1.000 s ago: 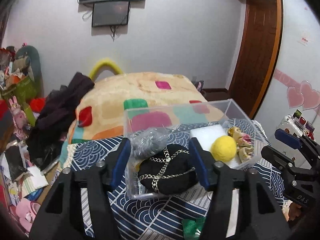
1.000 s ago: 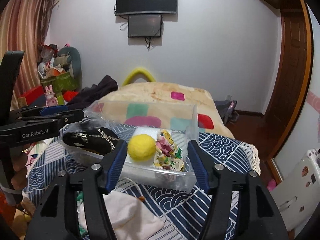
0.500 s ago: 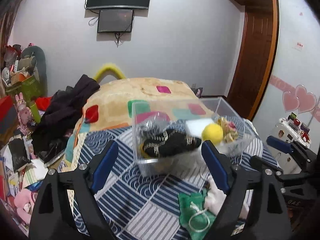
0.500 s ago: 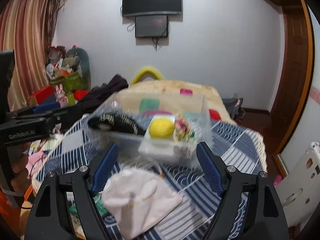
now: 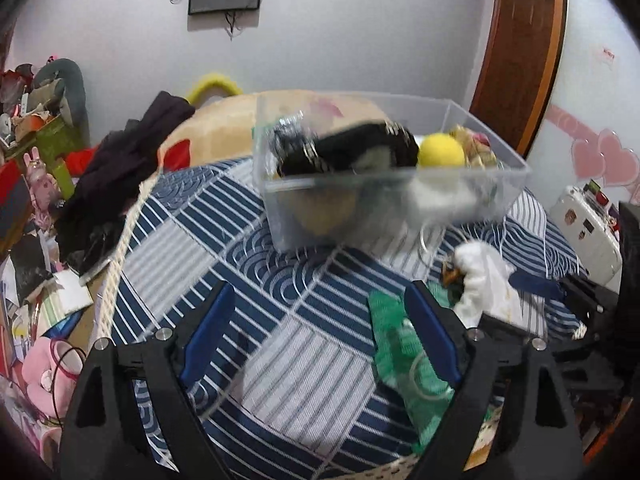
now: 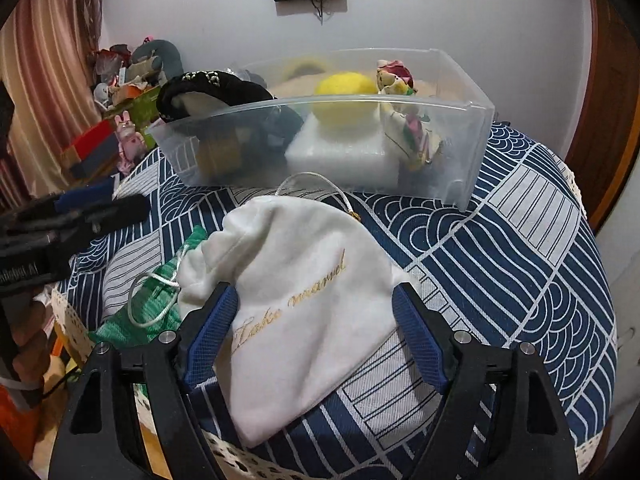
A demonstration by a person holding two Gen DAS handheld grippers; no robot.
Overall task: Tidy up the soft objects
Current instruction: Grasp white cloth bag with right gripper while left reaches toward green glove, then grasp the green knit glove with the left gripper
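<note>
The right gripper (image 6: 316, 332) hung with jaws spread wide either side of a white drawstring pouch (image 6: 304, 300) on the blue patterned tablecloth (image 6: 520, 264), near the clear plastic bin (image 6: 460, 152). The left gripper (image 5: 316, 336), equally wide, held nothing beside a green pouch (image 5: 394, 344).

Illegible gold script on white pouch (image 6: 304, 300).

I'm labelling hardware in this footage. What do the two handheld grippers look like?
Both look alike: the left gripper and right gripper have matte black angular frames with triangular cut-outs, silver screw heads at the joints, and textured blue pads lining the fingers. The right view shows partial white lettering on the left gripper's side.
</note>
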